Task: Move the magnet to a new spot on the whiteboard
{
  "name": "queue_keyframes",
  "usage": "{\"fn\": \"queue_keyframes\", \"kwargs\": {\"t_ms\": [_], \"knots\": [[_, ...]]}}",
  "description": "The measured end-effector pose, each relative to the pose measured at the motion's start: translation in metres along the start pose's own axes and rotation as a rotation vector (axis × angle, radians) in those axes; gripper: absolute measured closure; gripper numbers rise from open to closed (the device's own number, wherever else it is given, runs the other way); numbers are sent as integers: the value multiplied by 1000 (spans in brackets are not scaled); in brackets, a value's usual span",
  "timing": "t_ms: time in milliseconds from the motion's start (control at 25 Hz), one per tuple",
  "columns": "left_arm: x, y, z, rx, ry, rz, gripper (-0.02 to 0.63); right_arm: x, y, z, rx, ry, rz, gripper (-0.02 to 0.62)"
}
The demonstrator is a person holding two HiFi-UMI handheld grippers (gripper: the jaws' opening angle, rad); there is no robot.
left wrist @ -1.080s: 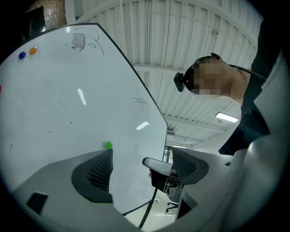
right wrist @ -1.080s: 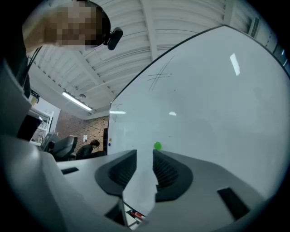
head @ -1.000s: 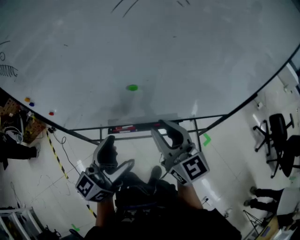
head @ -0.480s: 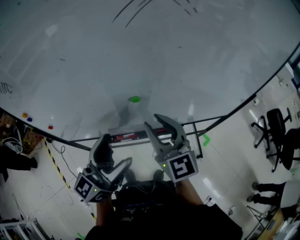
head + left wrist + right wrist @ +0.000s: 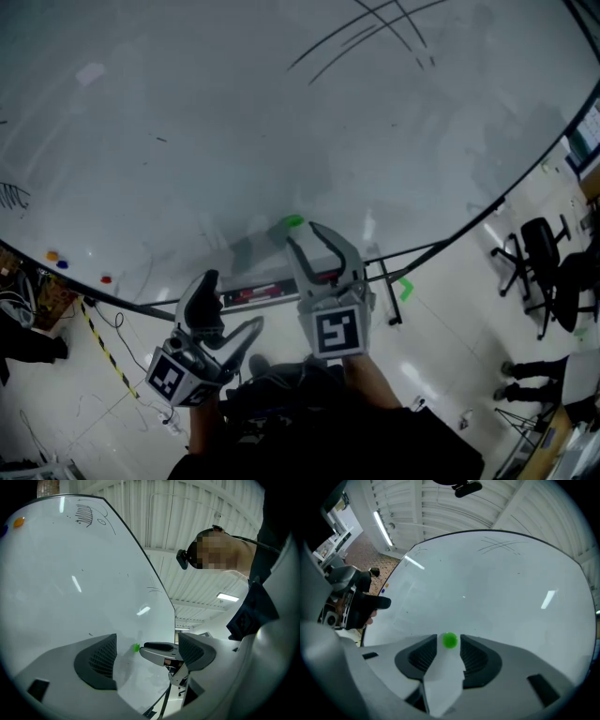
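Observation:
A small green magnet sticks to the whiteboard near its lower edge. My right gripper reaches up to it. In the right gripper view the green magnet sits between the tips of the right gripper, whose jaws are opening, with a thin gap on each side of the magnet. My left gripper hangs lower left, below the board's edge, open and empty. From the left gripper view, the magnet shows beside a right-gripper finger.
Red, blue and orange magnets sit at the board's lower left edge. Black pen lines cross its top. A tray with an eraser runs under the board. Office chairs stand at right.
My right gripper has risen from below the board's edge to the green magnet, and its jaws now flank it. The left gripper has hardly moved.

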State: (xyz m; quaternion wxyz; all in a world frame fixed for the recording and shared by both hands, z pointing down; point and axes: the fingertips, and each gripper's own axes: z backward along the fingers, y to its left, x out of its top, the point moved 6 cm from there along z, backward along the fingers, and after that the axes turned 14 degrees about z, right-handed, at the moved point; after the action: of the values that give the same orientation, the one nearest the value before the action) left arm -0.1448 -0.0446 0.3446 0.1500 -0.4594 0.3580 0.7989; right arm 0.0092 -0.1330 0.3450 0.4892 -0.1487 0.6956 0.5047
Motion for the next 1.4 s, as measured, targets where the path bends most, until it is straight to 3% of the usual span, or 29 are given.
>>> {"fn": "queue_keyframes", "kwargs": {"t_ms": [280, 760, 1400], "knots": [[6, 10, 0, -11, 13, -10, 199, 1, 4, -16, -54, 49, 78, 408], [9, 20, 4, -3, 11, -11, 199, 1, 15, -26, -193, 127, 324, 411], [7, 18, 6, -1, 20, -10, 199, -1, 7, -21, -178, 95, 221, 445]]}}
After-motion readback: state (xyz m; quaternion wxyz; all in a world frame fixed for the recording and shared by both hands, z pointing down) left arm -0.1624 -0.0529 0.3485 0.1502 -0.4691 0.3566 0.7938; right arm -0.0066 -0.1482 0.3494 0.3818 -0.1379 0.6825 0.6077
